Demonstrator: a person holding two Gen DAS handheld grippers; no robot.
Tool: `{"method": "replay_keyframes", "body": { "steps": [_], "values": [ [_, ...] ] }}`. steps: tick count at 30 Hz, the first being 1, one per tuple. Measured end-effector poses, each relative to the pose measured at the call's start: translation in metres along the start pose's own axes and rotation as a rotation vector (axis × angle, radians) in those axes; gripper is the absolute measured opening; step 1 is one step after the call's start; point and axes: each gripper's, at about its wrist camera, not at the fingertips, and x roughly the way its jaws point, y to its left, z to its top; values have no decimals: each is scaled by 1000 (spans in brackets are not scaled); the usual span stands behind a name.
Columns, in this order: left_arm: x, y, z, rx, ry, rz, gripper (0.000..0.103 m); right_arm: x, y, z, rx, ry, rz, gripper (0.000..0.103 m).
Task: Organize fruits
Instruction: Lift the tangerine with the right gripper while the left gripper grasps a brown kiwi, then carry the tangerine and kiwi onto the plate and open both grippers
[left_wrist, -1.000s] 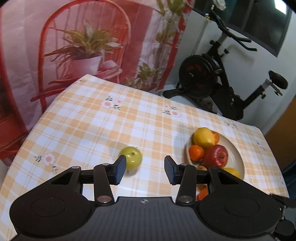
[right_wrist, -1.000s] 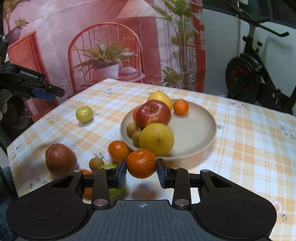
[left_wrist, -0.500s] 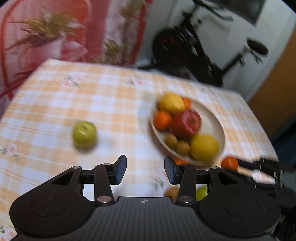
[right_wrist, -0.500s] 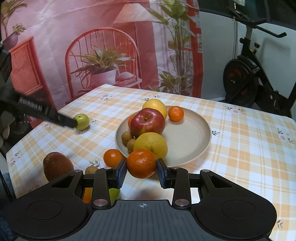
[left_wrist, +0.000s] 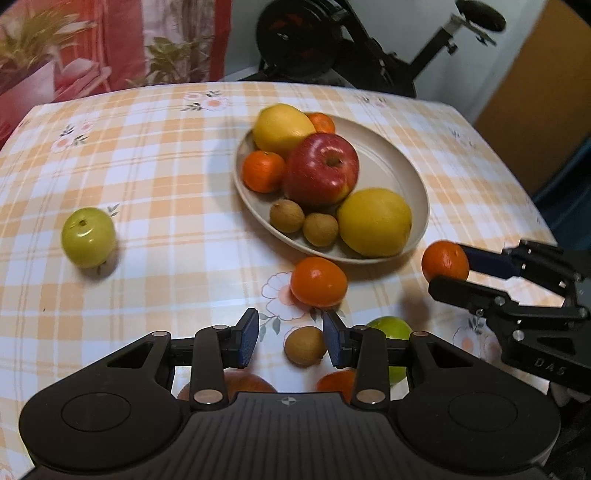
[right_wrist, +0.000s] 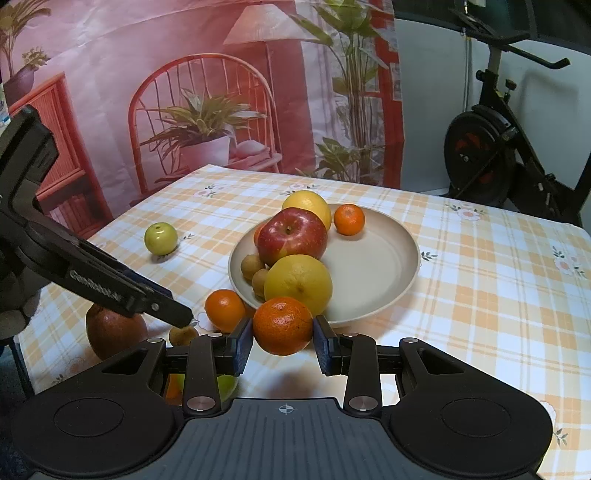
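Observation:
A beige plate (left_wrist: 391, 162) (right_wrist: 380, 254) holds a red apple (left_wrist: 321, 173), two yellow citrus fruits, two small oranges and two kiwis. My right gripper (right_wrist: 283, 341) is shut on an orange (right_wrist: 282, 325) just above the table, near the plate's front rim; it also shows in the left wrist view (left_wrist: 445, 260). My left gripper (left_wrist: 290, 339) is open and empty, low over a kiwi (left_wrist: 304, 345) that lies on the table near its right finger. An orange (left_wrist: 318, 281), a green apple (left_wrist: 88, 236) and a green fruit (left_wrist: 388, 328) lie loose on the checked cloth.
A brown-red fruit (right_wrist: 114, 328) lies at the table's near left corner in the right wrist view. An exercise bike (right_wrist: 509, 140) stands behind the table. A printed backdrop (right_wrist: 184, 92) hangs at the far side.
My left gripper swung right, away from the green apple, and came down over the loose fruits by the plate. My right gripper rose slightly and drew back with the orange still held.

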Motion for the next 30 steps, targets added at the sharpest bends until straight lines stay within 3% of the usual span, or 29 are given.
{"method": "replay_keyframes", "body": {
  "steps": [9, 13, 16, 30],
  "values": [
    [10, -10, -4, 52, 53, 4, 40, 0, -2, -3, 10, 1, -4, 32],
    [14, -11, -5, 58, 53, 7, 30, -1, -2, -4, 10, 2, -3, 32],
    [14, -11, -6, 63, 48, 9, 30, -1, -2, -4, 11, 2, -5, 32],
    [-13, -4, 11, 17, -62, 2, 30, -6, -11, 4, 3, -21, -22, 32]
  ]
}}
